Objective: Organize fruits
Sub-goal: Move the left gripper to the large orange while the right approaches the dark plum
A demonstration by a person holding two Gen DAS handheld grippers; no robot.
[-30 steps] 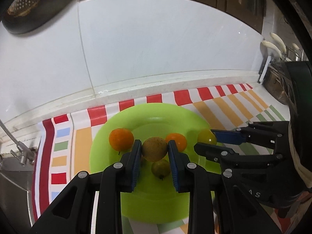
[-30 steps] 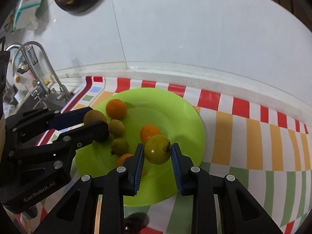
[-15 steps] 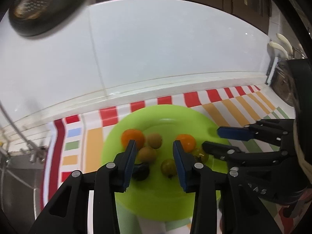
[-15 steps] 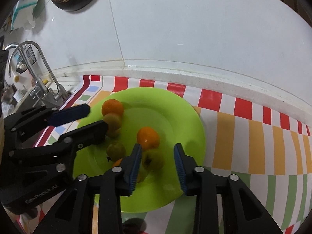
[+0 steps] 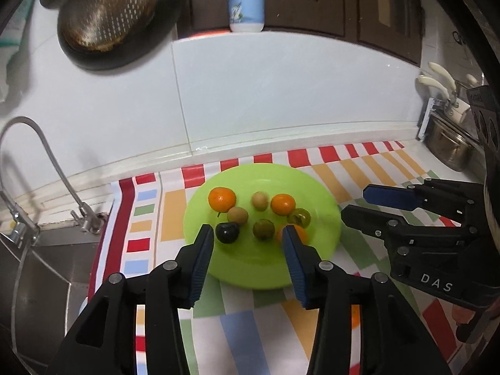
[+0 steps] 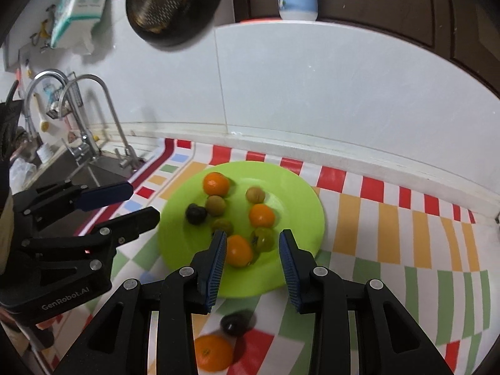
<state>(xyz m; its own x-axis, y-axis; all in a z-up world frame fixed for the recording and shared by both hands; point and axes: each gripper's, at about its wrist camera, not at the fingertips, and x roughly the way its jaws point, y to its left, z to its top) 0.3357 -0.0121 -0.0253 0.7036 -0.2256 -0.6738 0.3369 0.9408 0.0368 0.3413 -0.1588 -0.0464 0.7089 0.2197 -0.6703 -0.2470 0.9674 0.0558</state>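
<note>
Small round fruits (image 5: 259,215) sit on the glossy lime-green plate (image 5: 325,215) atop the striped cloth (image 6: 387,231). The left tool's (image 5: 248,239) fingers partly hide one orange (image 5: 298,232). Both tools, left and right (image 6: 252,243), gape empty just before the plate; two blurred fruits (image 6: 218,340) lie off-plate on the desk.

orange (image 5: 298,234) half behind tongs finger, dark fruit (image 6: 236,323) blurred (off-plate)
</note>
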